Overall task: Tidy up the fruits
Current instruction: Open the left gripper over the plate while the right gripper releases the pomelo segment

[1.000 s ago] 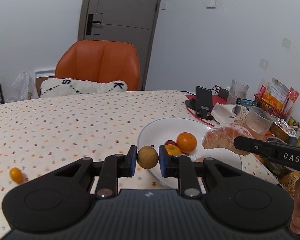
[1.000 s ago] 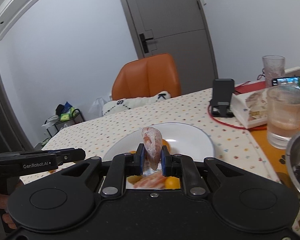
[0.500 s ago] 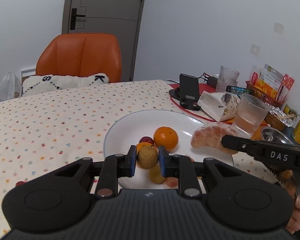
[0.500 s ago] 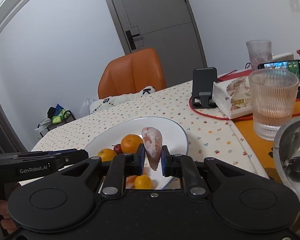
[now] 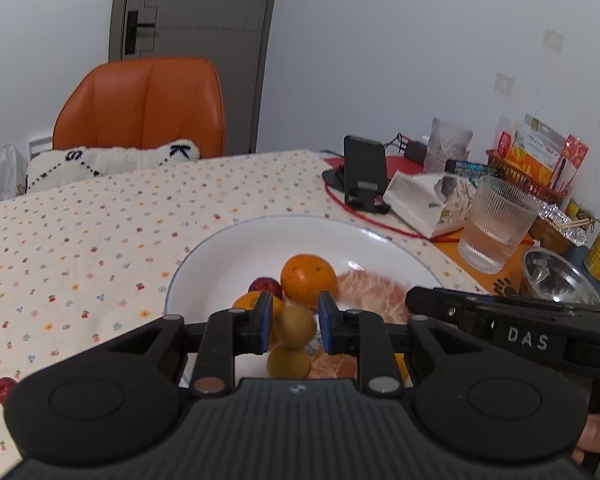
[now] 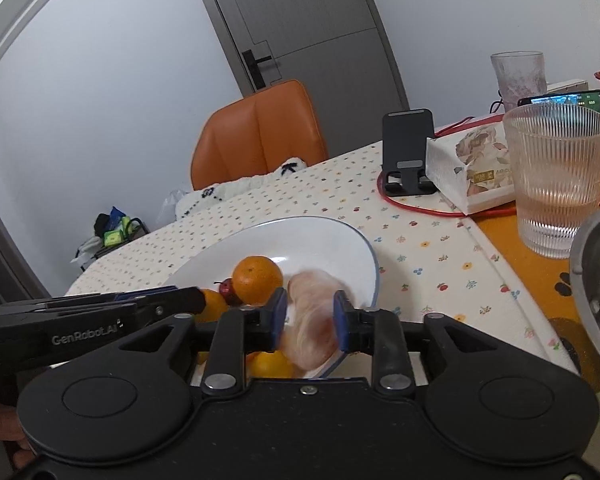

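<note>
Black plastic fills the near edge of both views: the left gripper (image 5: 292, 326) has its jaws parted with gaps on both sides of a small tan-green fruit (image 5: 297, 327), which looks blurred and free of the blue pads, apparently dropping just above a second one like it (image 5: 289, 363). The right gripper (image 6: 310, 322) is likewise spread wide, and the peeled citrus segment (image 6: 312, 320) between its pads is smeared by motion, so neither gripper holds anything. Both pieces are over the near side of the white plate (image 5: 228, 252). Just beyond lie a mandarin (image 5: 309, 279), a smaller orange fruit (image 5: 247, 302) and a dark red fruit (image 5: 265, 285); another red one (image 5: 4, 387) sits apart on the dotted tablecloth (image 5: 100, 232). Farther right stands a ribbed glass (image 6: 556, 178) of water. The risk, I judge, is the round fruit bouncing off its twin and rolling over the shallow rim, or the segment landing on the plate's edge and tipping off
</note>
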Motion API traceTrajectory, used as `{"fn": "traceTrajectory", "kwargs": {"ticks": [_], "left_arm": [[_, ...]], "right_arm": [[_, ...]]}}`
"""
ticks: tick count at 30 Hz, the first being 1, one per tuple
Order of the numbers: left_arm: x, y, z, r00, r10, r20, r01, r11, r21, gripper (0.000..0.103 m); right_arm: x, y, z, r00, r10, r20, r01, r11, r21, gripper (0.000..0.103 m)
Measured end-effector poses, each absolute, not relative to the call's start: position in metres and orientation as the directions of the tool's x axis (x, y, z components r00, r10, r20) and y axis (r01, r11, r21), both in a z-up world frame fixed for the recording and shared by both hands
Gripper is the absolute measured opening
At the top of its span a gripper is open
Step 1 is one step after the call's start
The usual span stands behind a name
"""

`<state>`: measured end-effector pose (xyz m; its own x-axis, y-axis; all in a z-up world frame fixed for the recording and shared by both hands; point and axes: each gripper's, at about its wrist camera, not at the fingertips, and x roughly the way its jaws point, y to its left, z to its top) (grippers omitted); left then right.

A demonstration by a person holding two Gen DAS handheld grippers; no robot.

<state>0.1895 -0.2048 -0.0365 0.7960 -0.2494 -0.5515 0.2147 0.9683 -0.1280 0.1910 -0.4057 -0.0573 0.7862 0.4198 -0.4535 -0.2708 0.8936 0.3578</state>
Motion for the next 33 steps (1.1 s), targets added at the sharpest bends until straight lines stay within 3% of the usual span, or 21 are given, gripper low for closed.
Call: {"fn": "traceTrajectory", "kwargs": {"ticks": [3, 9, 17, 20, 28, 33], "left_arm": [[0.188, -0.203, -0.036, 0.791, -0.250, -0.558, 0.211, 0.968, -0.134, 0.025], [0.177, -0.193, -0.031, 0.789, -0.241, -0.565, 0.196, 0.971, -0.140, 0.027], [0.158, -0.171, -0.019, 0.811, -0.204, -0.549, 0.153, 0.979, -0.139, 0.042], [0.150, -0.164, -0.015, 0.821, -0.189, -0.539, 0.136, 0.981, -0.137, 0.053], [0.131, -0.137, -0.008, 0.839, -0.136, -0.528, 0.080, 0.989, -0.128, 0.076], [0.120, -0.114, -0.006, 0.840, -0.107, -0.531, 0.042, 0.990, -0.133, 0.080]], "right_arm": [[0.185, -0.405, -0.054, 0.793, 0.412, -0.449, -0.271, 0.898, 0.347, 0.042], [0.177, -0.404, -0.050, 0.796, 0.410, -0.446, -0.264, 0.898, 0.353, 0.046], [0.163, -0.391, -0.039, 0.794, 0.426, -0.434, -0.291, 0.893, 0.344, 0.051], [0.158, -0.384, -0.035, 0.790, 0.434, -0.433, -0.306, 0.891, 0.336, 0.052], [0.144, -0.358, -0.023, 0.791, 0.443, -0.421, -0.338, 0.891, 0.303, 0.070], [0.139, -0.340, -0.019, 0.782, 0.462, -0.419, -0.367, 0.884, 0.290, 0.078]]}}
